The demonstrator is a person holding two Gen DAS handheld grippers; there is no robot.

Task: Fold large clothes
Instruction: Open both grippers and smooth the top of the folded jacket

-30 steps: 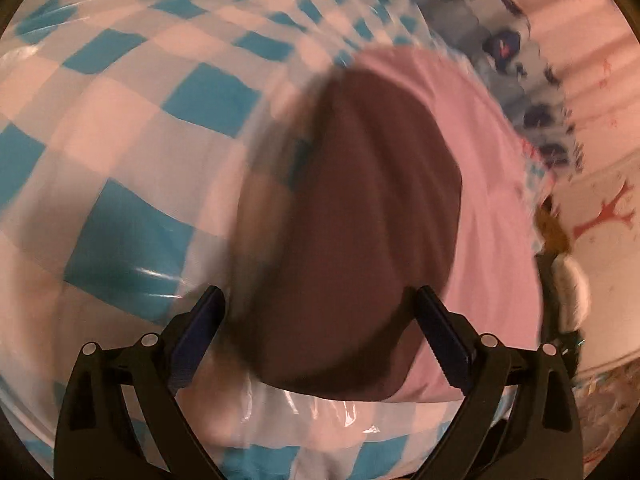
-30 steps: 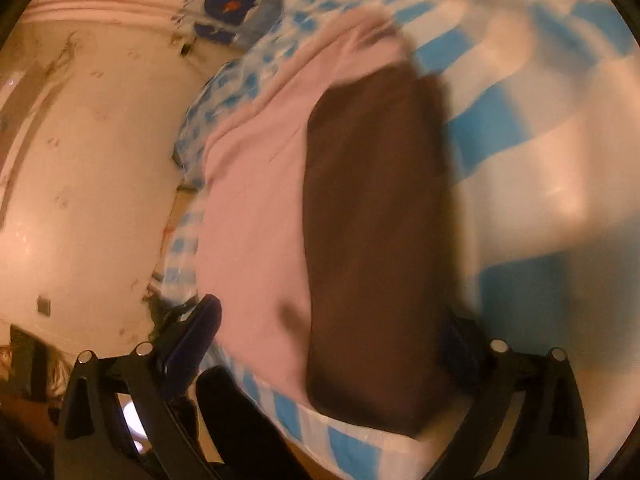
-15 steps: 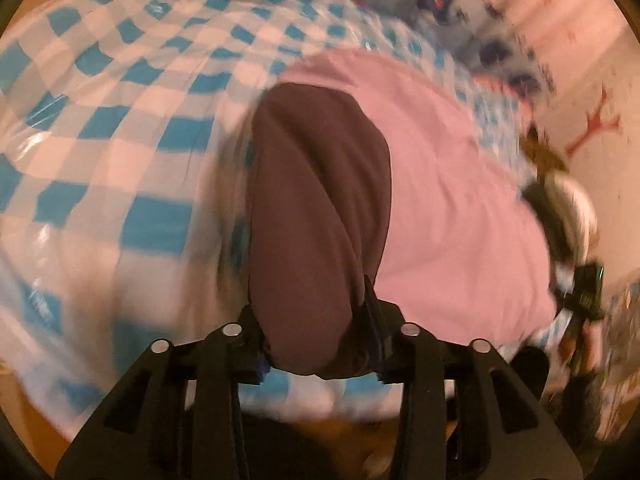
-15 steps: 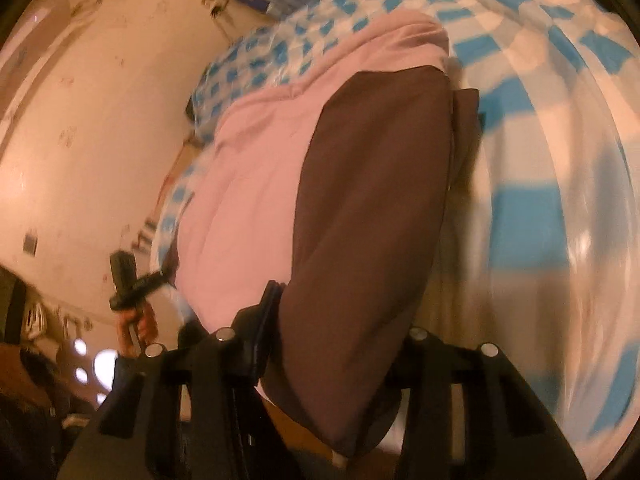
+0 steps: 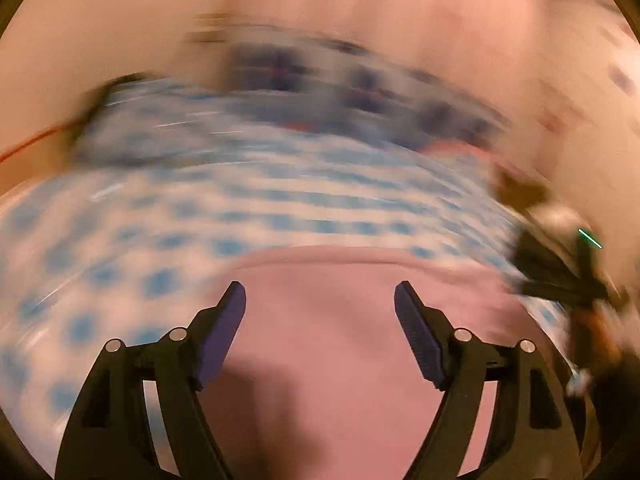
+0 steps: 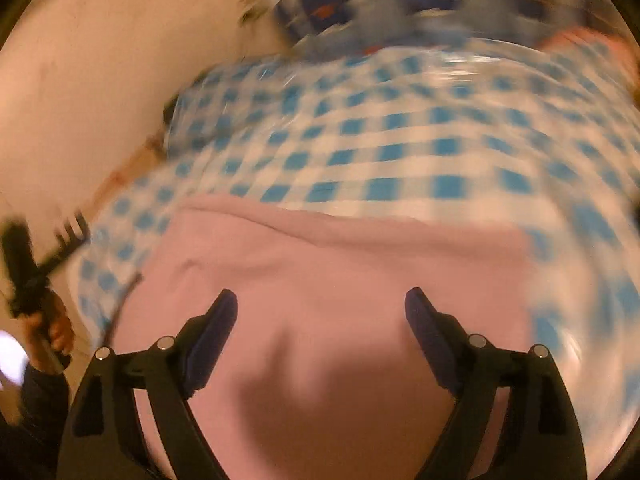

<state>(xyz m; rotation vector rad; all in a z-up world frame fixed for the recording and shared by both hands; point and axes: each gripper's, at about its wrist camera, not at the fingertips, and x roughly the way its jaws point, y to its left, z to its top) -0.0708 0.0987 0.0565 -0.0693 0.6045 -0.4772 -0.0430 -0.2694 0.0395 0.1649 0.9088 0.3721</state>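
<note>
Here, a pink garment lies spread on a table covered by a blue-and-white checked cloth; its far edge runs straight across both views, with the checked cloth showing beyond it and to either side; both pictures are smeared by motion. The left gripper hangs over the pink fabric with its jaws spread and opening, nothing pinched between them; the fabric shows in the gap, but the pads do not press on it. The right gripper sits likewise above the garment, jaws wide and opening, empty; a darker shadow falls on the cloth below each pair of fingers. In the right wrist view, the person's left hand grips the black handle of the other tool at the left edge, beside the corner of the checked cloth. In the left wrist view, the other tool shows as a dark blur at the right edge. Beyond the table, a pale fabric with dark blue patches lies against a bare pinkish wall; its pattern is too blurred to read.
</note>
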